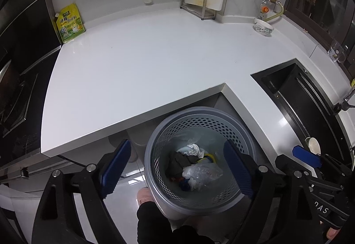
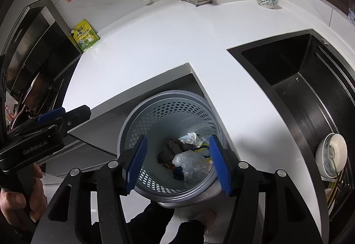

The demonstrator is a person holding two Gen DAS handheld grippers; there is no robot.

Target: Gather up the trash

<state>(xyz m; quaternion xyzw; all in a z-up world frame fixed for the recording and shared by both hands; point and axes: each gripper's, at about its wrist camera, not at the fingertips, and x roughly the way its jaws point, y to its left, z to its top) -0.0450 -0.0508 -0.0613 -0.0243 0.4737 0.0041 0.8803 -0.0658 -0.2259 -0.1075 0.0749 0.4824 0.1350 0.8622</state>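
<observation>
Grey bin [image 1: 200,204] with trash [image 1: 195,166] below both parted, empty grippers.

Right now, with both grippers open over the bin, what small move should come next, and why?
Probably lift both away toward the counter. The right gripper and left gripper hold nothing, trash already lies in the bin, and the only loose-looking item is the yellow pouch.

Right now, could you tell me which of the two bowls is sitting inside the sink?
The white bowl lying in the black sink; the other patterned bowl stands upright on the countertop by the back wall.
</observation>
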